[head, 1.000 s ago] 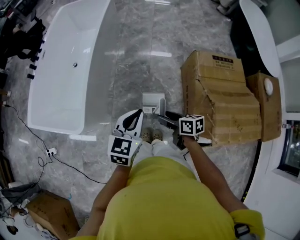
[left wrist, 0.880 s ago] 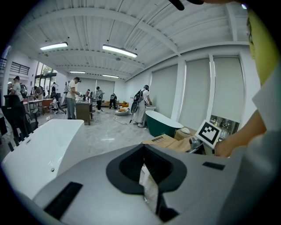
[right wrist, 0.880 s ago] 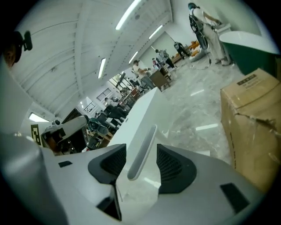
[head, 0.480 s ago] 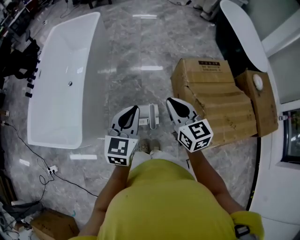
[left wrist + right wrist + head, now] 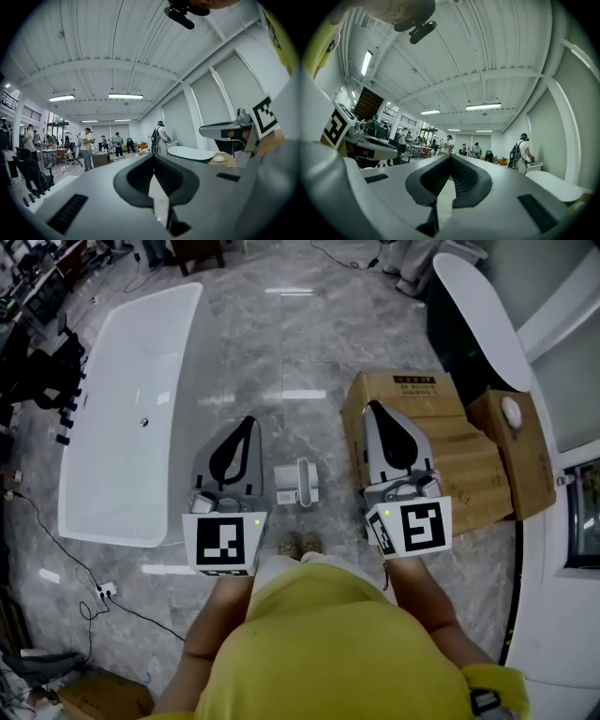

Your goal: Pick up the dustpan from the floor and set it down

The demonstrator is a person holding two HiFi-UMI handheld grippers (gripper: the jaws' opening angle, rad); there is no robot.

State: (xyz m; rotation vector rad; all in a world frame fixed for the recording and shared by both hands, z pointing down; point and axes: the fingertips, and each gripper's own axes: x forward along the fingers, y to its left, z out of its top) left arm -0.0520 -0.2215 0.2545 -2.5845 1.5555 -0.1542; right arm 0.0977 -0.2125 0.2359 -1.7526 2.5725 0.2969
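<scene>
The dustpan (image 5: 297, 484), white and grey, lies on the marble floor in the head view, just ahead of the person's shoes. It sits between the two raised grippers and neither touches it. My left gripper (image 5: 247, 422) is held level to the dustpan's left, jaws shut and empty. My right gripper (image 5: 374, 409) is held level to its right, also shut with nothing in it. In the left gripper view the shut jaws (image 5: 153, 156) point across the hall, with the right gripper (image 5: 227, 131) beside them. The right gripper view shows its own closed tips (image 5: 450, 157).
A white bathtub (image 5: 131, 409) stands on the left. Cardboard boxes (image 5: 450, 446) are stacked on the right, with a dark tub (image 5: 478, 324) behind them. Cables and a power strip (image 5: 103, 592) lie at the lower left. Several people (image 5: 86, 147) stand far off in the hall.
Both grippers have risen from near the floor to a level hold. The right one left the dustpan's side, rolled over and closed. The dustpan stays on the floor.
</scene>
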